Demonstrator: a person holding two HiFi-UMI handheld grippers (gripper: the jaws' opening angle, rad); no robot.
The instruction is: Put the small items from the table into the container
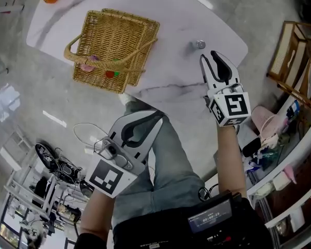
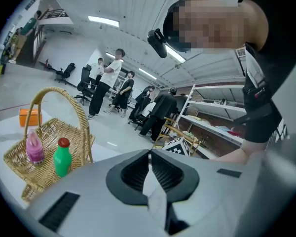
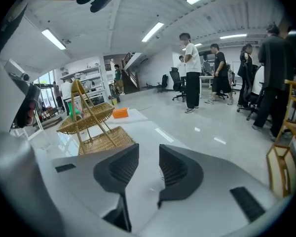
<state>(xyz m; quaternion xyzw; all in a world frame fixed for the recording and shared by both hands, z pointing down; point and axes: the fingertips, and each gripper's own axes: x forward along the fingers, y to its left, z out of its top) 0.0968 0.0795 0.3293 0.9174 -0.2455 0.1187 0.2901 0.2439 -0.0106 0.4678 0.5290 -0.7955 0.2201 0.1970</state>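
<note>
Tilting down over the table [image 1: 166,74], right gripper [image 1: 208,56] shows jaws parted

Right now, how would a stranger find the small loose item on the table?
On the white marble table, look right of the woven wicker basket. Just ahead of the right gripper lies a tiny round object, the only silvery one.

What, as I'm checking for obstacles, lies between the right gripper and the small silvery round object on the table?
Only bare white marble tabletop, in the head view, separates the right gripper from the small silvery round object.
</note>
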